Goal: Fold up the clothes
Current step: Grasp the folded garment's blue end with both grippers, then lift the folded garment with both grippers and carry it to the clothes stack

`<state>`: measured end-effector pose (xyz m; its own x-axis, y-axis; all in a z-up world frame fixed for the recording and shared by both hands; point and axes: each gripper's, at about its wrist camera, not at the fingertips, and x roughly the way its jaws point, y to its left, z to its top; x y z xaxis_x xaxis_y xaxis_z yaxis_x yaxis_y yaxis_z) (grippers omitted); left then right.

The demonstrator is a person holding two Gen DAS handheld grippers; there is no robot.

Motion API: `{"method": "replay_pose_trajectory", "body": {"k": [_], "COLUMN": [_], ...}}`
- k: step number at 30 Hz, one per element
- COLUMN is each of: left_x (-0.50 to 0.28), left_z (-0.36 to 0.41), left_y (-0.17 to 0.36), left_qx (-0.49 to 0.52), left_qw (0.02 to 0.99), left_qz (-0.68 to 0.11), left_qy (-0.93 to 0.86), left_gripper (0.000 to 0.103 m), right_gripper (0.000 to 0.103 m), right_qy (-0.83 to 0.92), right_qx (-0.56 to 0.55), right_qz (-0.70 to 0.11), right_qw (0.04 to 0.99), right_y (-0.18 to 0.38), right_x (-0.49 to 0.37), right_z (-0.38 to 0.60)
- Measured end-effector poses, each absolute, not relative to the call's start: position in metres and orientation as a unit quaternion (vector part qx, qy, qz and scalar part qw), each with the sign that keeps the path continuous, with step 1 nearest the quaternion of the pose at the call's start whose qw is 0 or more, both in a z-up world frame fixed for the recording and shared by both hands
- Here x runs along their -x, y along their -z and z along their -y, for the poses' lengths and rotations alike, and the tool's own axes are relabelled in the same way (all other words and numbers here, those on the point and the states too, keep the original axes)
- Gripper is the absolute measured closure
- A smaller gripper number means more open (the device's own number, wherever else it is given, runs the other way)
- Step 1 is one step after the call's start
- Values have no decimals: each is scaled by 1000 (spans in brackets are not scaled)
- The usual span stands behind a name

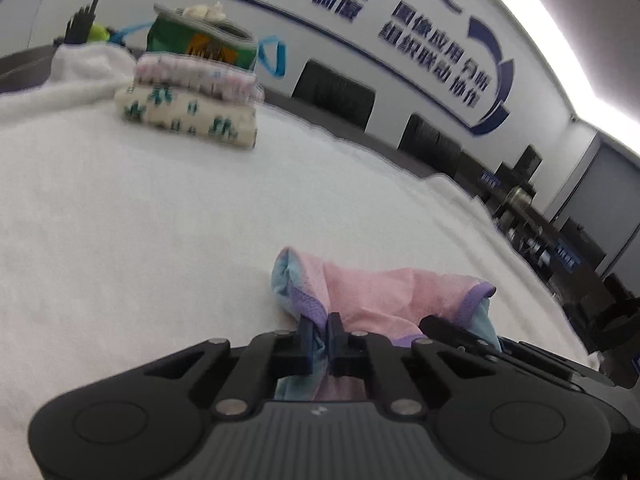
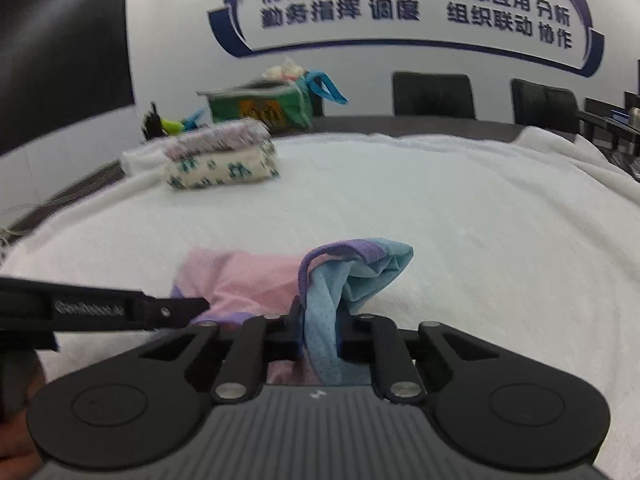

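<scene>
In the left wrist view, the left gripper (image 1: 322, 330) sits at six o'clock with its two black fingers pinched together on the purple-trimmed edge of a small pink, light-blue and purple mesh garment (image 1: 380, 292), which bunches up just ahead of the fingertips and rests on the white towel-like cloth (image 1: 160, 220) that covers the table. At four o'clock, part of the right gripper (image 1: 460, 334) touches the far side of the same garment. Toward eleven o'clock, well apart from the grippers, lies a stack of folded clothes (image 1: 188, 108): a cream piece with green print below, a pink-patterned piece on top. Just behind it stands a green fabric bag with blue handles (image 1: 200, 40), and black office chairs (image 1: 334, 92) line the white wall with dark blue lettering (image 1: 432, 36). In the right wrist view, the right gripper (image 2: 320, 334) at six o'clock is clamped on a light-blue fold of the garment (image 2: 352, 268), whose purple band arches just above the fingertips while the pink part spreads toward nine o'clock on the white cloth (image 2: 440, 208). The left gripper (image 2: 176, 308) reaches in from nine o'clock, its tip at the pink fabric. The folded stack (image 2: 220, 160) lies toward eleven o'clock, with the green bag (image 2: 260, 106) behind it and the black chairs (image 2: 434, 94) at one o'clock under the wall lettering (image 2: 400, 4).
</scene>
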<state>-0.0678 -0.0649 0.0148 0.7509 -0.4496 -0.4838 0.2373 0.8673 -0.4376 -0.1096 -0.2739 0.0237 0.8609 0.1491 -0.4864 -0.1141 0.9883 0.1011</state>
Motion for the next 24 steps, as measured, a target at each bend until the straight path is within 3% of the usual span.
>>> {"method": "replay_pose_trajectory", "body": {"k": [6, 14, 18, 24], "left_x": [62, -10, -78, -159], "left_z": [45, -10, -38, -55], "left_y": [-51, -147, -186, -175], "left_qx": [185, 172, 168, 148], "left_qw": [936, 961, 961, 969], "left_qz": [-235, -158, -172, -177], "left_qy": [185, 146, 133, 87], "left_gripper": [98, 99, 98, 99], "right_gripper": [92, 92, 92, 92], "right_qy": [-111, -171, -184, -185], "right_qx": [-34, -43, -59, -58], "right_qz": [-202, -122, -118, -170], "right_qw": [972, 977, 974, 966], "right_y": [-68, -141, -172, -164], "right_x": [96, 18, -54, -164], "right_z": [267, 222, 198, 168]}}
